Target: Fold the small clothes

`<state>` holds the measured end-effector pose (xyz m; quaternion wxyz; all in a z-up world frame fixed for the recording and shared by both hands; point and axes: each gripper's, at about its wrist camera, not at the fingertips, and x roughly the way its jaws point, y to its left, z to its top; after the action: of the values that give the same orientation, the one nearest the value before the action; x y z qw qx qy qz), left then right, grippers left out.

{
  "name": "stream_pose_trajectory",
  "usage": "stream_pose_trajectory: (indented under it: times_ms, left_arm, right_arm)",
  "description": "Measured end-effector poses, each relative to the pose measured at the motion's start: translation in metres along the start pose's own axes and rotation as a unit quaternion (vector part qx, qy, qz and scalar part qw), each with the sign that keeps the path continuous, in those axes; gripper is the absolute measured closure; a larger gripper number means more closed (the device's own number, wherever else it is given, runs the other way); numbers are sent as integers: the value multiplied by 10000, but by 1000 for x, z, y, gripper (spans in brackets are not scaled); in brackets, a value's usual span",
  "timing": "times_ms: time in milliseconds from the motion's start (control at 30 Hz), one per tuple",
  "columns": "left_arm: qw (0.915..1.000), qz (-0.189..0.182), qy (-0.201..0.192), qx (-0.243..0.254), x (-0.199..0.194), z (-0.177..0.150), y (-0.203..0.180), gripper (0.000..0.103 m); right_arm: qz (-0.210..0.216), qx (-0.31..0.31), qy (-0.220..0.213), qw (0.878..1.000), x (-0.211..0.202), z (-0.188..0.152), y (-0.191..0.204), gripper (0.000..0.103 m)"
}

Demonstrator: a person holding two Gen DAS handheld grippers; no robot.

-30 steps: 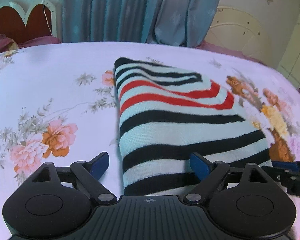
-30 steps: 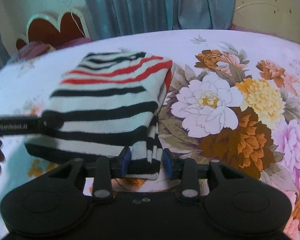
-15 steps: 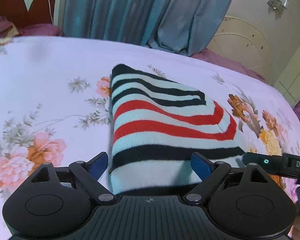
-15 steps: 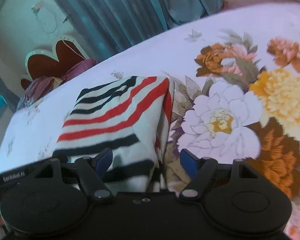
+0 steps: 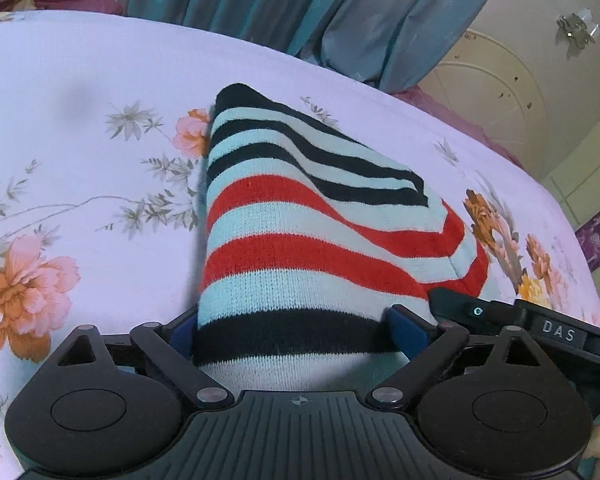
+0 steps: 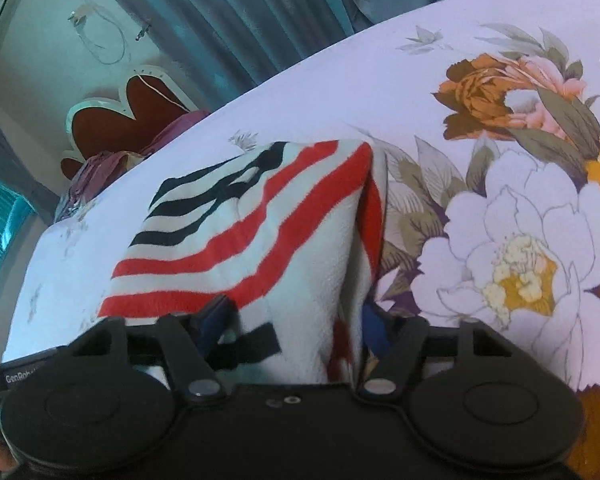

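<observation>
I see the striped knit garment [image 5: 300,248] folded into a thick, compact bundle on the flowered bed sheet [image 5: 80,128]. Its bands run pale mint, black and red: black stripes at the far end, two red ones across the middle, another black near me. The top layer lies smooth, and stacked folded edges show along its right side.

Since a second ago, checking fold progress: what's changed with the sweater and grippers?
Both grippers pushed forward along the striped sweater. The right gripper, earlier pinching its near edge, let go and is closing again around the fold. The left gripper opens, straddling it. The sweater stays folded on the bed.
</observation>
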<state>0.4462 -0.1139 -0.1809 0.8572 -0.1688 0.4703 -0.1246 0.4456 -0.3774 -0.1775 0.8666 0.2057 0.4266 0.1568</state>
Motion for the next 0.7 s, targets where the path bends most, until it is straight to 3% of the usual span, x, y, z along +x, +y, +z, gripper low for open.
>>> stream_pose_trajectory:
  times_ms: [67,267,533,700]
  left_arm:
    - [10000,41,-6,74,-2,0,-3,15]
    - [9988,187,-246,374,-20,2,-12,44]
    - [9975,61,-543,442,-58,10,-4,48]
    - [9955,131,-788,508,-98,18,27,48]
  right_arm:
    - [18,-38,29,10000,-1,1,3,59]
    - [96,2,-156,9998,-13,2,7,69]
    - [325,-198,-420,9984,-33,4,44,70]
    - [479,-262,-523,9971,-31,2,83,70]
